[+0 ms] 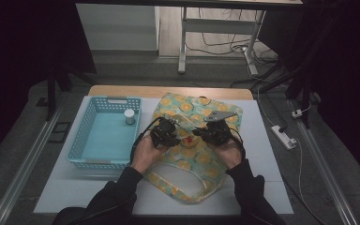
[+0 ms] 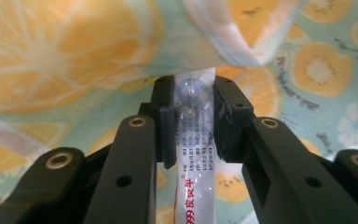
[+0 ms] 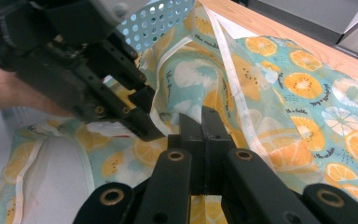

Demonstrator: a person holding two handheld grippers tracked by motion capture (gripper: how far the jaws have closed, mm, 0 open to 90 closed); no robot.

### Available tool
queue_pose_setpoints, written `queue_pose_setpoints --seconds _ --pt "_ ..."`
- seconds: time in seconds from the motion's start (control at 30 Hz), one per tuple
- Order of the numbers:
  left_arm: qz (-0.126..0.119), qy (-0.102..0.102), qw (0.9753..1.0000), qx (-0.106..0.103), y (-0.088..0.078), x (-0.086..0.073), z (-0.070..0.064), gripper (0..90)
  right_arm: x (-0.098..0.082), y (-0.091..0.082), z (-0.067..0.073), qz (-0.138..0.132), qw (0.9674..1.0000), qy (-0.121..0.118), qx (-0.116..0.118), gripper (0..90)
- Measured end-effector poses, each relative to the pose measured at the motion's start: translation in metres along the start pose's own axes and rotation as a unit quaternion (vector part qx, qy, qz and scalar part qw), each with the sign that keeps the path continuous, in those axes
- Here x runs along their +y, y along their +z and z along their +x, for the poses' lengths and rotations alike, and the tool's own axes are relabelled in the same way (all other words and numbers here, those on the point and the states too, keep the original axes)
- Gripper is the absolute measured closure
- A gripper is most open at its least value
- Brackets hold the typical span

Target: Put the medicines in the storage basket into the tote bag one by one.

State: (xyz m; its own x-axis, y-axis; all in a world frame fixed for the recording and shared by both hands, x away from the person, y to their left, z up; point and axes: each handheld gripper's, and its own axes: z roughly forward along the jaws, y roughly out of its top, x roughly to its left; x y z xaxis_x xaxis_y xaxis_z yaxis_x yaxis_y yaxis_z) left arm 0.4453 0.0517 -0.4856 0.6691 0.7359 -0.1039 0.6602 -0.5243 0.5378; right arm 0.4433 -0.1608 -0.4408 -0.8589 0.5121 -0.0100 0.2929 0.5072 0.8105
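Two grippers are working over a soft, floppy bag (image 1: pixel 187 154) printed with orange slices on pale green, lying on the white table (image 1: pixel 262 159) with its clear glossy panel nearest the person. The left gripper (image 1: pixel 165 133) has its black fingers (image 2: pixel 168 116) pinching a crinkly see-through packet (image 2: pixel 195 140) with red and black print, tip tucked at the fabric's white-trimmed edge; that detail is tiny from above. The right gripper (image 1: pixel 211 132) has its fingers (image 3: pixel 204 135) pressed together on a fold of the bag's cloth. Further left sits a perforated blue plastic basket (image 1: pixel 82 136) with a small white-capped jar (image 1: pixel 130 116) inside.
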Motion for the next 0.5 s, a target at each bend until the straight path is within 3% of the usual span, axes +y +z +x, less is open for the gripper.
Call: queue_pose_setpoints --seconds 0.27,0.5 --pt "0.009 -0.021 0.9995 0.021 0.006 0.007 0.009 71.7 -0.001 0.002 0.0 0.003 1.0 0.0 0.0 90.0" --pt "0.015 -0.024 0.999 0.036 0.013 0.01 0.013 71.7 -0.002 0.003 -0.001 0.006 1.0 0.002 0.0 90.0"
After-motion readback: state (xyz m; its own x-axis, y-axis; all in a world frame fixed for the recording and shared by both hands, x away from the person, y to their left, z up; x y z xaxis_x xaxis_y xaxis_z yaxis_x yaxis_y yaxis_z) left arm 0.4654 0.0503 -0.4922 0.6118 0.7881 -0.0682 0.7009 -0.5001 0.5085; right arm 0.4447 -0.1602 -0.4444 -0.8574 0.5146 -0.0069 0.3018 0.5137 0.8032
